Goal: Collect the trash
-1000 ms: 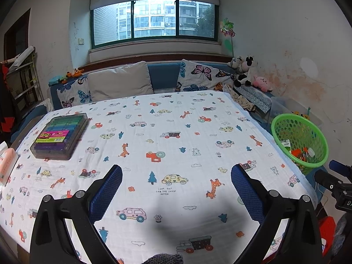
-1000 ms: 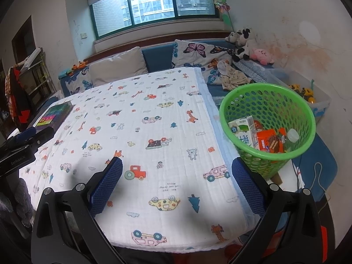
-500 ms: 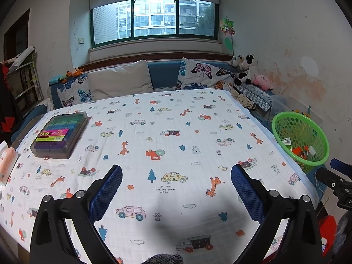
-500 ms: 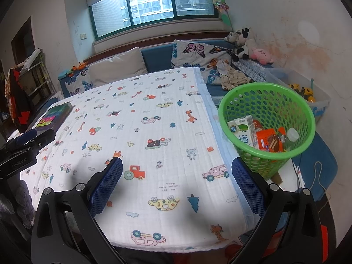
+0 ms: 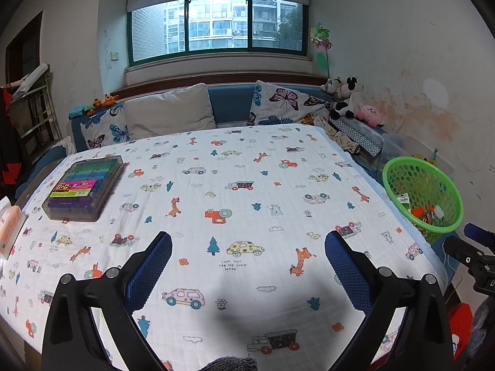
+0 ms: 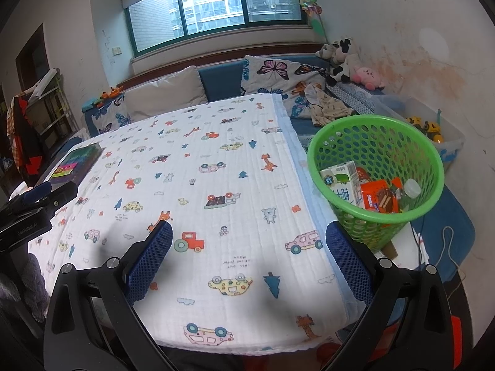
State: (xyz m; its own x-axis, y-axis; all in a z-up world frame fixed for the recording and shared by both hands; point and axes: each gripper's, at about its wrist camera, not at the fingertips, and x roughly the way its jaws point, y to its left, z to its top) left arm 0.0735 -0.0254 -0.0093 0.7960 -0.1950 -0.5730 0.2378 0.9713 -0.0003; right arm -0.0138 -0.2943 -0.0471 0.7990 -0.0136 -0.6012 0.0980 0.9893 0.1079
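A green mesh basket (image 6: 376,142) stands beside the table's right edge and holds a milk carton (image 6: 340,182), an orange snack pack (image 6: 379,196) and a clear bottle (image 6: 410,190). It also shows in the left wrist view (image 5: 422,198). My left gripper (image 5: 247,266) is open and empty above the near middle of the table. My right gripper (image 6: 249,259) is open and empty over the table's near right corner, left of the basket.
The table wears a white cartoon-print cloth (image 5: 232,191). A clear box of coloured pens (image 5: 83,187) and a pink pack (image 5: 9,228) lie at its left. A sofa with cushions (image 5: 168,111) and plush toys (image 5: 346,97) stands behind. A clear toy bin (image 6: 433,133) sits beyond the basket.
Both grippers have drawn back slightly from the table; the basket looks a little farther away in both views. Both stay open and empty.
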